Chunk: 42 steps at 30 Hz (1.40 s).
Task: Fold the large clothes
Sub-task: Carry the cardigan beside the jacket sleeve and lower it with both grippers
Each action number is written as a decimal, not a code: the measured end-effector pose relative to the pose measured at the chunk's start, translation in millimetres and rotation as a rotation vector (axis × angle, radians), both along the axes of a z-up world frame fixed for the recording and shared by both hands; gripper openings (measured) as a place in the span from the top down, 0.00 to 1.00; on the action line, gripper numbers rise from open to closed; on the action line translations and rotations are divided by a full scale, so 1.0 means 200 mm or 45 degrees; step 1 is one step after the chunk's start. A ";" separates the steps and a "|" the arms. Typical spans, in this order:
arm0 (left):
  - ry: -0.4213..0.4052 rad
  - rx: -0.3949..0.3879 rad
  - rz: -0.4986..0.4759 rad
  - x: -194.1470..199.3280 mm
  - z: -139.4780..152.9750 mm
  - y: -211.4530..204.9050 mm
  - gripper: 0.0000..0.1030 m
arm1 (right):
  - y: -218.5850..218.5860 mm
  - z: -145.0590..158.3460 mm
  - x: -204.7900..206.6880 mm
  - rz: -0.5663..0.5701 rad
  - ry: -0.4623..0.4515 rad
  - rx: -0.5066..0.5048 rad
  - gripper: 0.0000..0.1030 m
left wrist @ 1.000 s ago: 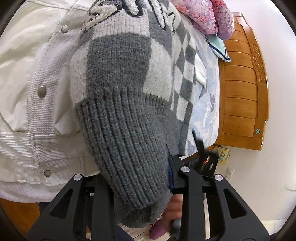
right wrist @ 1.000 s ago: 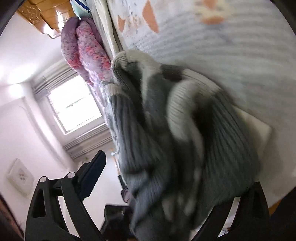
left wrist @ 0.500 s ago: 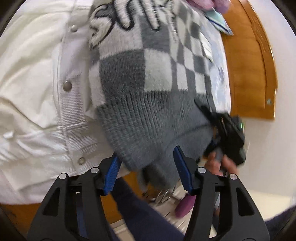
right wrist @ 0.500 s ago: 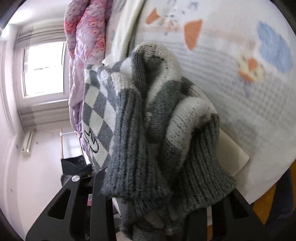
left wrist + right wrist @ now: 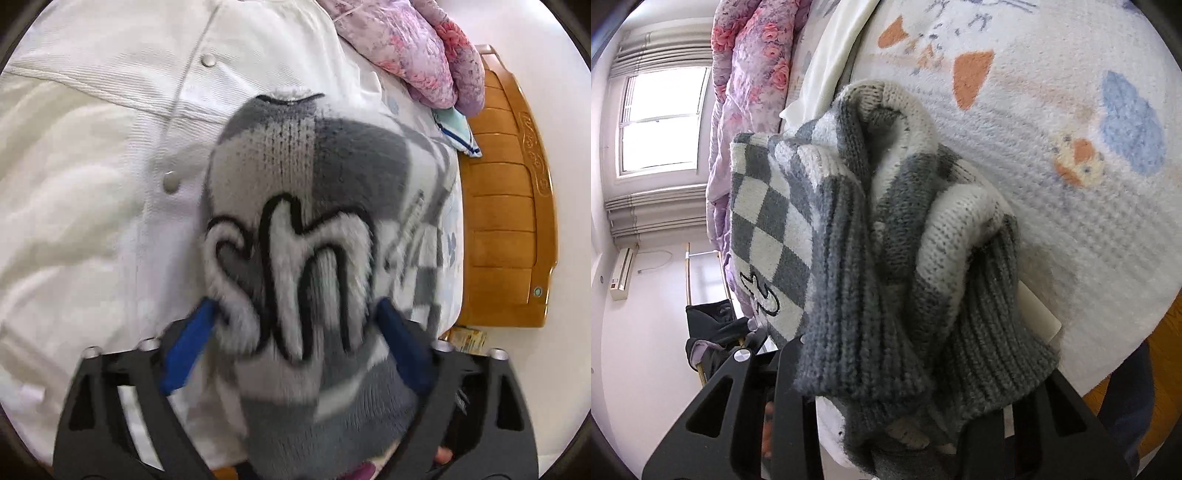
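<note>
A grey-and-white checkered knit sweater [image 5: 295,206] with fuzzy white lettering lies bunched on the bed, over a white snap-button jacket [image 5: 110,166]. My left gripper [image 5: 295,332] stands open, its blue-padded fingers [image 5: 184,347] either side of the sweater's lettered fold. In the right wrist view the sweater [image 5: 886,240] is heaped with its ribbed grey hem toward me. My right gripper [image 5: 905,424] is buried under that hem; its fingertips are hidden.
A pink-purple floral quilt [image 5: 417,48] lies at the bed's far end, also in the right wrist view [image 5: 746,74]. A wooden footboard [image 5: 506,206] bounds the bed. A white fleece blanket [image 5: 1052,129] with orange and blue patches lies beside the sweater. A window [image 5: 661,118] is behind.
My left gripper opened wider and moved forward along the sweater, from the ribbed hem to the lettered part. The right view steadied, with the hem still heaped over the gripper.
</note>
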<state>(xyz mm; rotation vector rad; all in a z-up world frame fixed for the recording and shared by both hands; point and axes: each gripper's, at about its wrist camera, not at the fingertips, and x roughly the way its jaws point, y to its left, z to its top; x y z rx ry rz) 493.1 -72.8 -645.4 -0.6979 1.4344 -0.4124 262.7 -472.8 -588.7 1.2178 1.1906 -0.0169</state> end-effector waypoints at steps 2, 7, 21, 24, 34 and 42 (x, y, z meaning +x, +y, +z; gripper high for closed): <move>0.011 0.005 0.026 0.02 -0.06 0.00 0.05 | 0.00 -0.02 0.06 0.028 0.013 -0.012 0.68; -0.091 0.139 0.015 0.06 -0.01 -0.10 0.15 | -0.01 -0.01 0.19 0.164 0.016 -0.074 0.69; -0.299 0.003 0.089 0.07 0.14 -1.09 0.28 | -0.79 0.49 0.46 0.419 -0.189 -0.529 0.72; -0.311 -0.024 -0.056 0.17 0.11 -1.47 0.30 | -1.07 0.38 0.43 0.297 -0.129 -0.526 0.71; -0.240 0.204 -0.278 0.08 -0.07 -1.66 0.16 | -1.26 -0.24 0.31 0.109 0.178 -0.320 0.58; -0.228 0.198 -0.235 0.06 0.04 -1.52 0.13 | -1.21 -0.16 0.37 0.280 0.262 -0.451 0.46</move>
